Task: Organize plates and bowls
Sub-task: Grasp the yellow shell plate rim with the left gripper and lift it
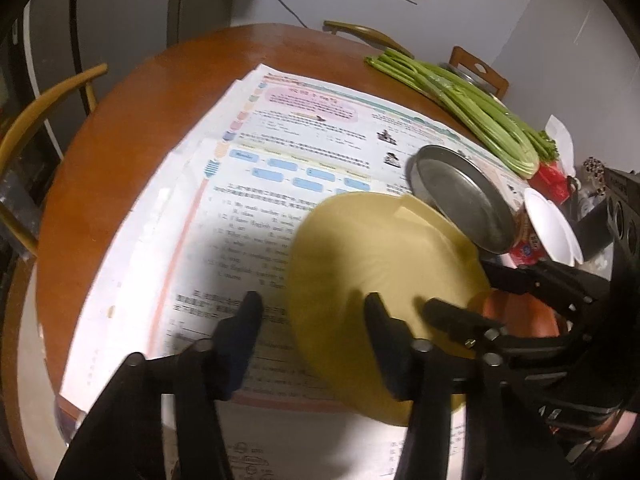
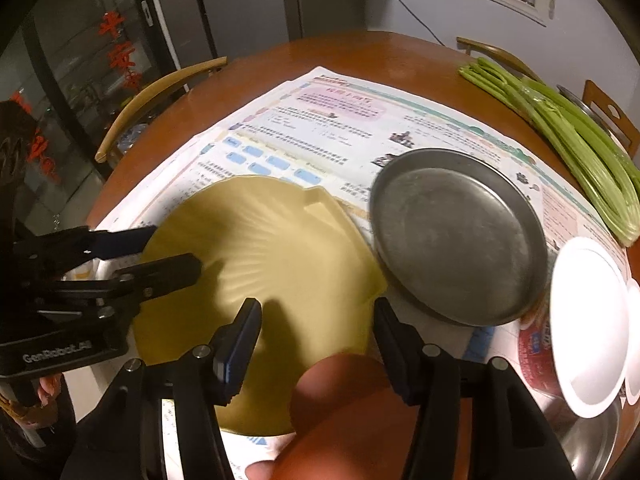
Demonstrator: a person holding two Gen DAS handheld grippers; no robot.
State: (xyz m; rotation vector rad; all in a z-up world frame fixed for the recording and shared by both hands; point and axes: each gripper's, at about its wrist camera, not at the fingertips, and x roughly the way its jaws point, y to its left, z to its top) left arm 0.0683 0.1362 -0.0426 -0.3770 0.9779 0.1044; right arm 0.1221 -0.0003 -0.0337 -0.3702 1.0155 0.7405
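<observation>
**Inspector:** Round wooden table (image 1: 120, 152) spread with printed sheets (image 1: 192, 216); left wrist view first; landmark is the yellow scalloped plate (image 1: 372, 264).

**Clerk:** Left gripper (image 1: 312, 304) stands wide, holding nothing, one finger over the plate's near rim; right gripper (image 1: 464, 292) comes in from the plate's right, jaws parted; metal dish (image 1: 464, 196) touches the plate's far-right edge.

**Inspector:** Right wrist view?

**Clerk:** Right gripper (image 2: 316, 312) wide, empty, above the plate (image 2: 260, 248); an orange-brown bowl (image 2: 352, 408) sits at the plate's near edge; left gripper (image 2: 176, 248) straddles the plate's left rim, not closed; white dish (image 2: 588, 328) lies beyond the metal dish (image 2: 460, 236).

**Inspector:** Step?

**Clerk:** Likely seizing the plate for stacking; next requires closing squarely on the rim.
</observation>
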